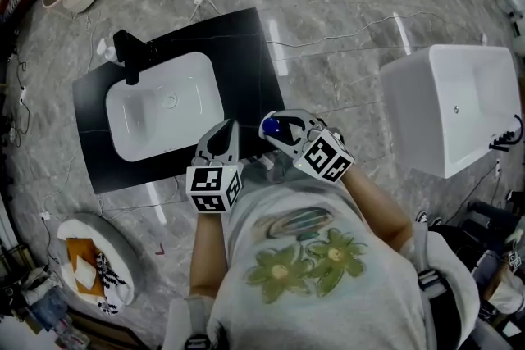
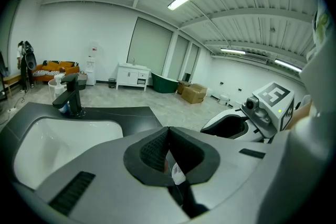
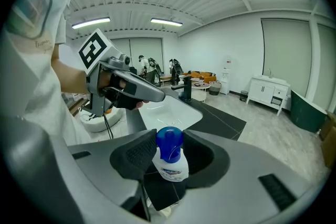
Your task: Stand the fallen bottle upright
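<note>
Gripping the bottle at its blue-capped neck, the right gripper holds it upright at centre frame, over the lower right corner of the black counter. The left gripper hangs beside it, jaws pinched together. Only the setting-down looks left: lower it flat, then let go.

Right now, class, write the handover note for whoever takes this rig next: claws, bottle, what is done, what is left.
Left claw: shut, empty.
Right claw: shut on the blue-capped bottle, cap up, over the near corner of the black counter, beside the sink.
Done: bottle gripped and upright.
Left: stand it on the counter and release. I cannot tell whether its base touches the counter.
</note>
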`<state>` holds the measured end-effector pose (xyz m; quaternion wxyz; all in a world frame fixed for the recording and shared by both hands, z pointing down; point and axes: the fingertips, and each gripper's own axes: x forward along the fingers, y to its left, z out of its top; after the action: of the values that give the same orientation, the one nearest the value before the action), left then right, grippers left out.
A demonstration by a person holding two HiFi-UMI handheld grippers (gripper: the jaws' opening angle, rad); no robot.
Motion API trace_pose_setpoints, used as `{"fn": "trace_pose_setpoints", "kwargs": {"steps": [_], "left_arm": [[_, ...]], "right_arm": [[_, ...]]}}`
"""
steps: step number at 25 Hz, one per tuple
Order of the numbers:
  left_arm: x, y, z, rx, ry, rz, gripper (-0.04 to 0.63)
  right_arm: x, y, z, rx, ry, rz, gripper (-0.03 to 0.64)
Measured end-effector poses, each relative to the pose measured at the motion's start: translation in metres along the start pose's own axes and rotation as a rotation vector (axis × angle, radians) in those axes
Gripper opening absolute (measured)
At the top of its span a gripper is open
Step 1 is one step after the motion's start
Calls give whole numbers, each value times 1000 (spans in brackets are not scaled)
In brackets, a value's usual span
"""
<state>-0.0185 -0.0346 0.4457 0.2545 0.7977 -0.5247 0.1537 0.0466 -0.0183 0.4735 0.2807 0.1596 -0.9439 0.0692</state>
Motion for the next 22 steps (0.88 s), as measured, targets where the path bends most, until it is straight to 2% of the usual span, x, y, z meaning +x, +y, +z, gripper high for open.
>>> {"fn": "trace_pose_setpoints", "kwargs": {"steps": [13, 17, 22], "left_arm": [[4, -2, 3, 5, 0, 4, 17], [3, -5, 5, 7, -5, 10, 17], [1, -9, 8, 12, -14, 16, 17]], "right_arm": [[-4, 5, -3, -4, 23, 32, 173], [-16, 5, 4, 47, -18, 40, 173], [-37, -5, 22, 124, -120, 36, 163]]}}
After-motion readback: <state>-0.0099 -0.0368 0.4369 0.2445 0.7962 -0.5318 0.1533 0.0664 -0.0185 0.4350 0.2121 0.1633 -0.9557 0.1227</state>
